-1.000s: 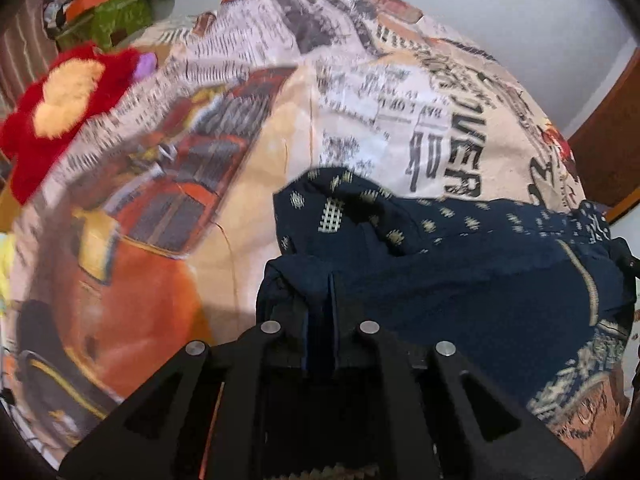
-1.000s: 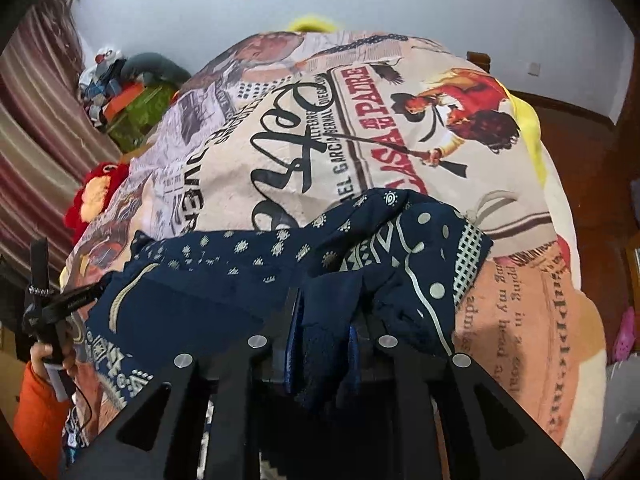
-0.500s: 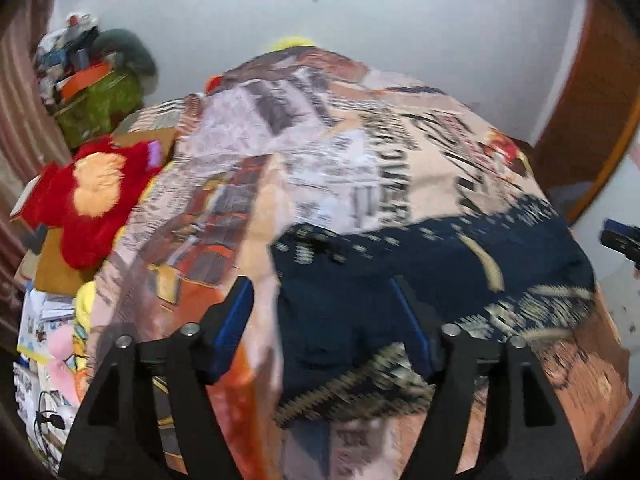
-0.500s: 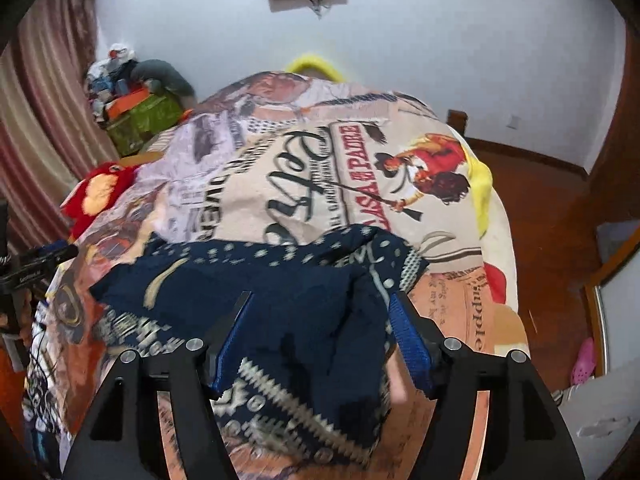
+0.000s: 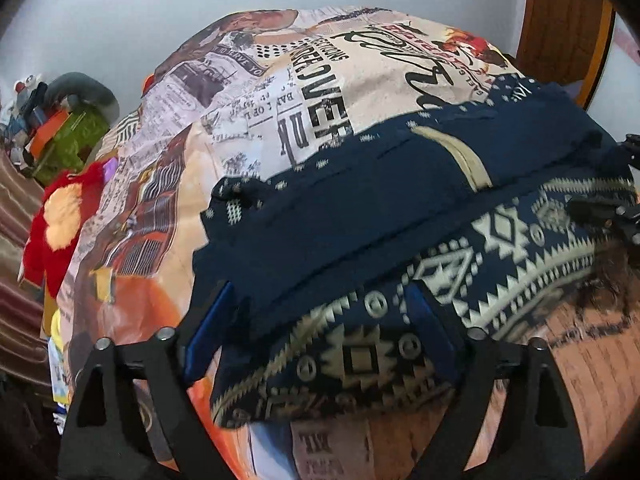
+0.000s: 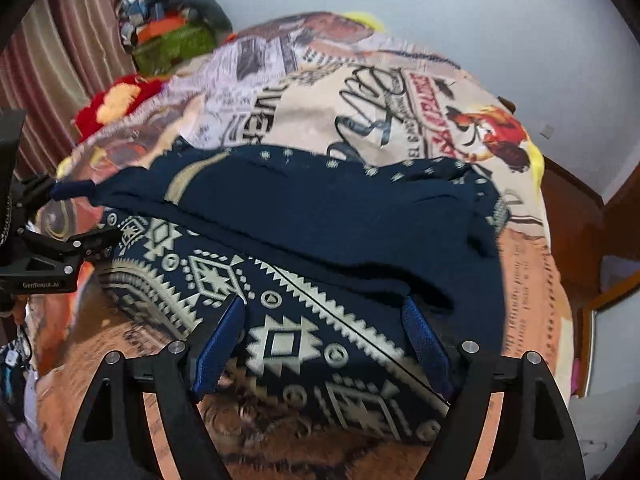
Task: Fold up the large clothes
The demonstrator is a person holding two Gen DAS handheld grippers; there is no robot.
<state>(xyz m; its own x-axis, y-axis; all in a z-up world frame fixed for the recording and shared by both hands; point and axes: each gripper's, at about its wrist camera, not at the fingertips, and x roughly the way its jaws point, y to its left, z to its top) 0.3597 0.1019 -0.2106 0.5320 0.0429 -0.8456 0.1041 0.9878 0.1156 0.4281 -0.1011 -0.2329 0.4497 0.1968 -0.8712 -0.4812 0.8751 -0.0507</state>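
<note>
item: navy patterned garment (image 5: 400, 216), lying folded across the near end of the bed (image 5: 320, 92), plain half laid over the patterned hem. left claw (image 5: 320, 328): jaws just opened, wide apart, gripping nothing, cloth lying below between them. right claw (image 6: 324, 336): likewise just opened and empty. judgement: fold laid, both let go so the cloth settles flat.

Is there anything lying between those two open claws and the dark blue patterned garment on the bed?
Nothing visible. The navy garment lies spread on the printed bedspread right below both. The left gripper and right gripper have just been opening; their jaws stand apart over the patterned hem, gripping nothing. The red plush toy sits well aside.
</note>
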